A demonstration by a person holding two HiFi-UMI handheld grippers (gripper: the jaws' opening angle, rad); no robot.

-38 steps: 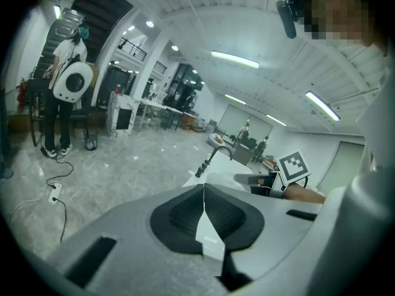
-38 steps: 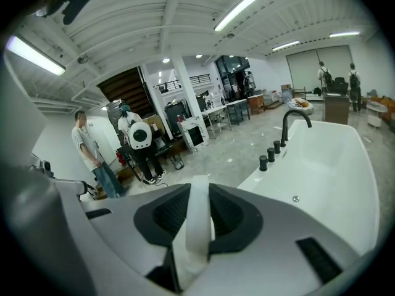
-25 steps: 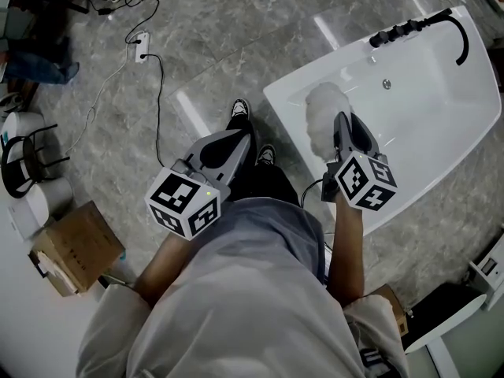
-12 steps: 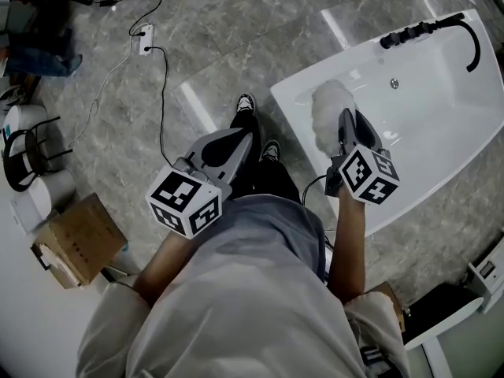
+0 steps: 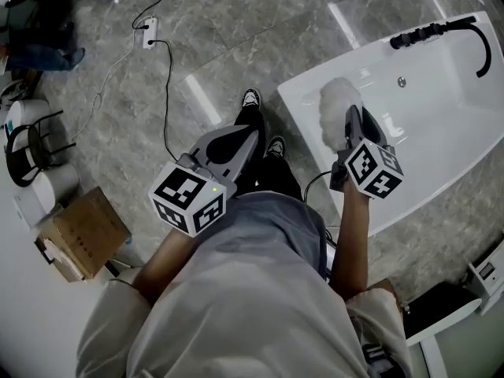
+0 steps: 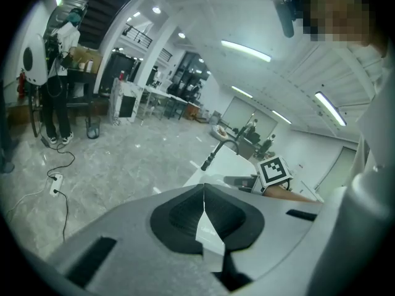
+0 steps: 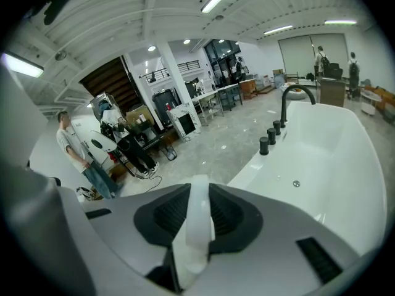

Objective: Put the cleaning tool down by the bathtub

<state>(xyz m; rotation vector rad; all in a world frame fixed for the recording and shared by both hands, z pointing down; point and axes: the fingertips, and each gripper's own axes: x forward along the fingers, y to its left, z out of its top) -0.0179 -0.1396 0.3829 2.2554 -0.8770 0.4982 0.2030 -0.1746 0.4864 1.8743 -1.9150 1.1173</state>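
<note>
The cleaning tool is a white fluffy duster [image 5: 339, 110]; its head hangs over the near end of the white bathtub [image 5: 299, 115]. My right gripper [image 5: 352, 118] is shut on its white handle [image 7: 196, 224], which shows between the dark pads in the right gripper view. The tub basin [image 7: 321, 159] lies just beyond those jaws. My left gripper [image 5: 236, 136] is held over the grey floor in front of the person's legs, to the left of the tub. Its jaws [image 6: 203, 209] meet with nothing held.
A black faucet set [image 5: 441, 28] sits on the tub's far rim. A power strip with a cable [image 5: 150, 31] lies on the floor at the back left. A cardboard box [image 5: 83, 231] and a black-framed stool [image 5: 31, 144] stand at the left. A person [image 7: 71, 147] stands further off.
Both grippers have sunk a little and drifted slightly. The duster stays in the right jaws over the tub's near end. The left jaws stay shut.
</note>
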